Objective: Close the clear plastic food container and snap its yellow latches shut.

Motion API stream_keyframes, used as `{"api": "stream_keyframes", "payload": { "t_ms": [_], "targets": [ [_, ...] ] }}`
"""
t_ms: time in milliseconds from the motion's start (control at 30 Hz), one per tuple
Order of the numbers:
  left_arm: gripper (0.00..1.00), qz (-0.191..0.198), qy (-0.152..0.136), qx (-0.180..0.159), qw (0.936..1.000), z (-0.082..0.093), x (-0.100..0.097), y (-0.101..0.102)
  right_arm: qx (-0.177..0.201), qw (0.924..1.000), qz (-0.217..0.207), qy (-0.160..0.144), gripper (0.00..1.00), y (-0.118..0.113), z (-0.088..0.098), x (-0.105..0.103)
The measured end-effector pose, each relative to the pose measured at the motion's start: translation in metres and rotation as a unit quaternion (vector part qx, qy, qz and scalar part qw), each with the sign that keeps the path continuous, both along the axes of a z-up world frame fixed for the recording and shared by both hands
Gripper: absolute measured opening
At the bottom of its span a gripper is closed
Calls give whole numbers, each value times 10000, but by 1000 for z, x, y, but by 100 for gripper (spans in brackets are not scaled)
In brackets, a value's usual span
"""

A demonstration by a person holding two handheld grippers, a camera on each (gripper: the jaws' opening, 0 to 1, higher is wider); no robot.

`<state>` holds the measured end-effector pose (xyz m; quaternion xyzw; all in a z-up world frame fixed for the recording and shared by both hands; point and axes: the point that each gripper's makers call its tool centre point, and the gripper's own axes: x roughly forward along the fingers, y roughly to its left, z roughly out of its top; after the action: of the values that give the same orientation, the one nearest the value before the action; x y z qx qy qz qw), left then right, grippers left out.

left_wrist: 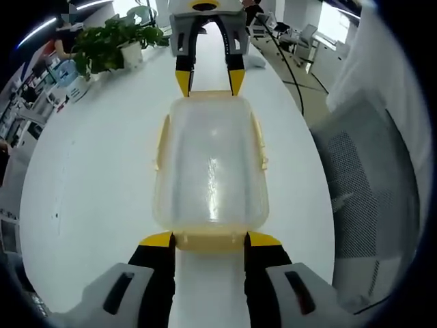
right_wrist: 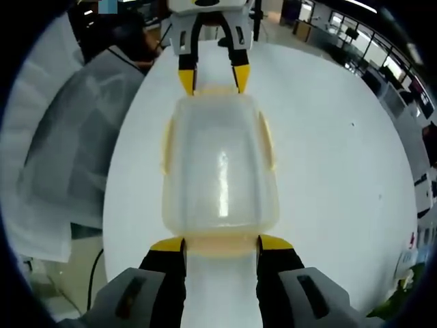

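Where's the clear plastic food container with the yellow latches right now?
The clear plastic food container lies lid-on in the middle of the white table, centred in both views, between the left gripper at one short end and the right gripper at the other.

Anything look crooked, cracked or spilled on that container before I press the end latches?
Nothing stands out. The clear container sits flat on the white table, lid on and square, no spill or crack visible. The left gripper and right gripper face each other at its two short ends, by the yellow end latches.
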<state>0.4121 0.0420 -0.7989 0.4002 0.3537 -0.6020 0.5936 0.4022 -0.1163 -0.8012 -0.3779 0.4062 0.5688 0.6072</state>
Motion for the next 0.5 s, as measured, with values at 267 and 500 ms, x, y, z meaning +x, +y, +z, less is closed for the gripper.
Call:
{"api": "stream_keyframes", "payload": {
  "t_ms": [267, 500],
  "targets": [
    [39, 31, 22, -71, 10000, -2, 1, -1, -7, 10000, -4, -5, 39, -1, -1, 2],
    [39, 40, 17, -139, 9999, -1, -1, -5, 6, 10000, 20, 0, 39, -5, -2, 2]
  ]
}}
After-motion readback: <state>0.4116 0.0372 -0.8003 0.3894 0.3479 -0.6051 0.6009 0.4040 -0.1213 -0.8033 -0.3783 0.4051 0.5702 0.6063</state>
